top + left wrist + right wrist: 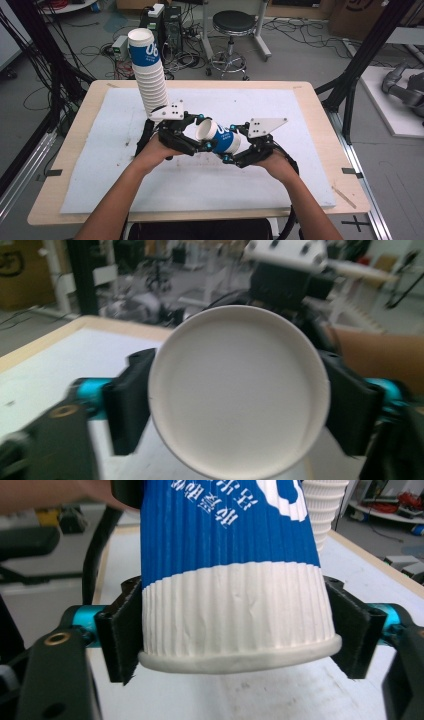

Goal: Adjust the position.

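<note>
A blue and white ribbed paper cup (216, 136) hangs on its side above the white mat, between my two grippers. My right gripper (231, 144) is shut on its wide rolled rim end (235, 657), one pad on each side. My left gripper (203, 133) is shut on the narrow end, whose round white base (239, 390) faces its camera with a jaw touching each side. A tall stack of the same cups (150, 75) rises just behind the left gripper and leans left; its foot is hidden. The cup's blue wall (230, 555) carries white print.
The white mat (100, 165) covers most of the wooden table (320, 107). A black stool (232, 25), cables and boxes stand on the floor beyond the far edge. Black frame posts (360, 65) rise at the right. The cup stack (325, 505) stands past the held cup.
</note>
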The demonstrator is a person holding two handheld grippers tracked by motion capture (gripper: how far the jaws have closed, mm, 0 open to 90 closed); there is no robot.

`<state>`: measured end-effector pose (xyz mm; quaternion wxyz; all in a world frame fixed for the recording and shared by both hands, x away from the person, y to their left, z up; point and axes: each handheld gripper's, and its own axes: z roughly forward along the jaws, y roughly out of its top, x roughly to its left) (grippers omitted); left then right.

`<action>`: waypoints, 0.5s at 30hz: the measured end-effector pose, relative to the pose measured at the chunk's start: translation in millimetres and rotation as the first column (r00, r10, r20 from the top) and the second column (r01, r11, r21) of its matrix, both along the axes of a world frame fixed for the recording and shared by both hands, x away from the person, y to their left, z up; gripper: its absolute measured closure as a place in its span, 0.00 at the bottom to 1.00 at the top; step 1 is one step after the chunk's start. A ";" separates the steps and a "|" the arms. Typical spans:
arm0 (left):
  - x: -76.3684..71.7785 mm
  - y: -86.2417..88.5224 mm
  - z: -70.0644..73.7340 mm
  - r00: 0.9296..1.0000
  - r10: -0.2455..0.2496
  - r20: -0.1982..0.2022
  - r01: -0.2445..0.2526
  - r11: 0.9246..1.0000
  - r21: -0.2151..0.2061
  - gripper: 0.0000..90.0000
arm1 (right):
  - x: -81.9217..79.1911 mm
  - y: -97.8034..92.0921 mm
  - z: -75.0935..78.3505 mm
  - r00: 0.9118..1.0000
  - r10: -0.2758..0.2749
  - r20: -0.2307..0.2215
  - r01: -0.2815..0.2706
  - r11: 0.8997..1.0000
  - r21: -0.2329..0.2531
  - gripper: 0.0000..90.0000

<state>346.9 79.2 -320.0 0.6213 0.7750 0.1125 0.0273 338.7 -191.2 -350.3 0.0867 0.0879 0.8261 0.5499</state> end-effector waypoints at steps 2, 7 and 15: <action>-0.3 0.0 3.0 1.000 -0.006 0.014 0.005 0.999 0.035 0.21 | -0.7 -1.2 2.6 1.000 -0.004 0.022 0.004 0.999 -0.037 0.25; 2.0 0.2 8.5 0.999 -0.031 0.009 0.030 0.997 0.066 0.21 | -3.3 -0.4 6.9 0.997 0.002 0.082 0.008 0.993 -0.122 0.25; 2.8 -2.6 2.7 0.996 -0.091 -0.008 0.092 0.991 0.103 0.28 | -4.6 -0.8 7.3 0.996 0.017 0.083 -0.006 0.991 -0.132 0.25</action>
